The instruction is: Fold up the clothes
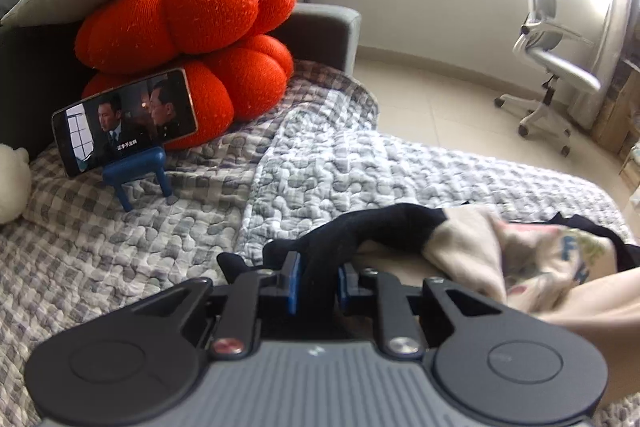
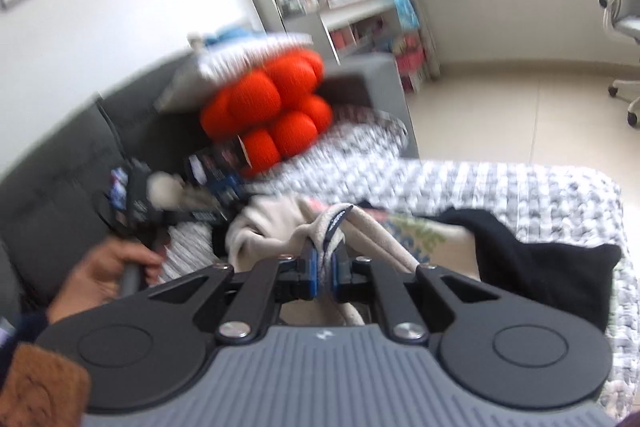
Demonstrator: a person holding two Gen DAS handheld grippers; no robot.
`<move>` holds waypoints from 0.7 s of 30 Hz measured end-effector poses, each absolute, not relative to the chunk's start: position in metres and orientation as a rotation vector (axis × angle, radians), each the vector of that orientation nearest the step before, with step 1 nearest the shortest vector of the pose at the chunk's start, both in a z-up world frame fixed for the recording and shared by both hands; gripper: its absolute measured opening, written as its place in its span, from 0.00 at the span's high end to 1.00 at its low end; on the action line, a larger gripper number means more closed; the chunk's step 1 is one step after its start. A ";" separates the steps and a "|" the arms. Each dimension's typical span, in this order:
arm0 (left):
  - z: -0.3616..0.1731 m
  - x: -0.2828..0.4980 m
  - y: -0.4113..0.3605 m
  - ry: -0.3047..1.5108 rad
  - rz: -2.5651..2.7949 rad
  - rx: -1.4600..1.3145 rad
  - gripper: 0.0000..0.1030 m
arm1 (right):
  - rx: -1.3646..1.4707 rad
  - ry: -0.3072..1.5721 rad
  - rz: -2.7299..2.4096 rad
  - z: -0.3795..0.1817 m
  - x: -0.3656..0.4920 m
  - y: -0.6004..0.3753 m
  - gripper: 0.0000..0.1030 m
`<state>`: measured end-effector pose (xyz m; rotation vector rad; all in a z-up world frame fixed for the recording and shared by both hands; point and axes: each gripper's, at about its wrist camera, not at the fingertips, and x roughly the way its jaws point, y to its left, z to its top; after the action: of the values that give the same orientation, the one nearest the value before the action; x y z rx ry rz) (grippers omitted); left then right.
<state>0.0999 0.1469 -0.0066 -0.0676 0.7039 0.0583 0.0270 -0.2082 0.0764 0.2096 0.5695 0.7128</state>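
Currently both tools are clamped on one garment: the left gripper [image 1: 318, 281] pinches a black ribbed cuff [image 1: 320, 255], and the right gripper [image 2: 324, 267] pinches a bunched cream fold with a dark label strip at the neck. The sweatshirt [image 2: 280, 223] is soft cream knit with black sleeves and a pastel printed front, partly blurred; it lies crumpled and lifted at both held points over the quilted bedspread [image 1: 360, 163], a puckered grey-and-white check. The black sleeve [image 2: 540, 259] trails toward the bed's right edge. Open quilt lies ahead of the left tool, up to a phone [image 1: 124, 121] on a small blue stand [image 1: 138, 175], propped against the round orange knitted cushions [image 1: 188, 19]. Pale tiled floor [image 1: 440, 99] runs beyond the bed edge to a white office chair [image 1: 552, 59].
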 end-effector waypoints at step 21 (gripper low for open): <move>0.004 0.108 0.157 0.687 0.106 -0.154 0.52 | 0.028 0.636 0.463 0.045 0.042 -0.253 0.59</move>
<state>0.1076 0.1568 0.0037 -0.1538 0.6866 0.1056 0.0417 -0.2533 0.0446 0.0285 0.6358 0.4628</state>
